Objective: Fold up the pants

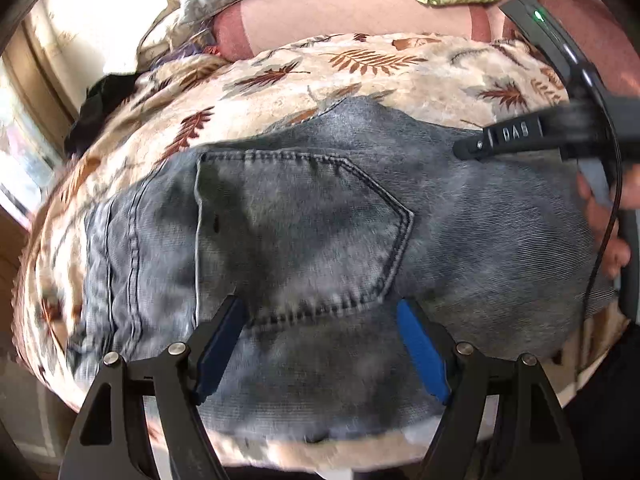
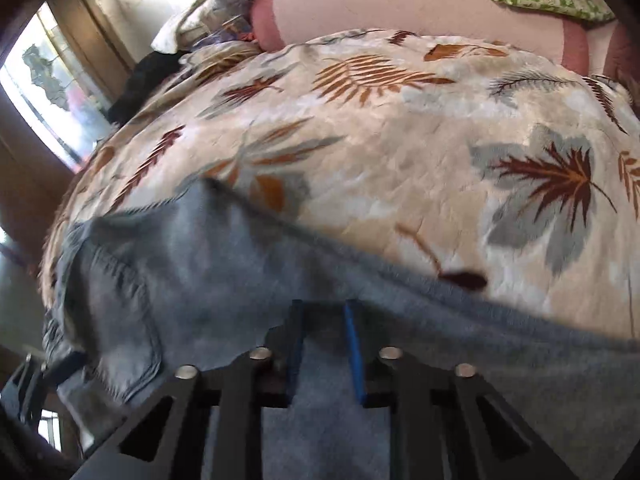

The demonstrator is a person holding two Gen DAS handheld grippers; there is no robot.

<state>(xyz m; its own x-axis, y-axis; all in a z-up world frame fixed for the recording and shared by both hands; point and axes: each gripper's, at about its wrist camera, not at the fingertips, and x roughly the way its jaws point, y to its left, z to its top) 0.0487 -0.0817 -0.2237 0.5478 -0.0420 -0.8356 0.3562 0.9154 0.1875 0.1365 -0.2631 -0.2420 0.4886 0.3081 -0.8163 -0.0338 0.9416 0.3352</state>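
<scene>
Jeans (image 1: 320, 216) on leaf-print bedspread (image 2: 400, 128), left tongs (image 1: 320, 340) wide above them, right tongs (image 2: 324, 344) narrow on denim

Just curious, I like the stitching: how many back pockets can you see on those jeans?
1. The back pocket sits in the middle of the jeans in the left wrist view, just ahead of the open fingers. A second may be hidden by the fold.

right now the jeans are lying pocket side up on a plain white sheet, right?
Not quite. The jeans do lie pocket side up, but on a cream bedspread printed with brown and grey leaves, not a plain white sheet. The left wrist view shows it.
</scene>
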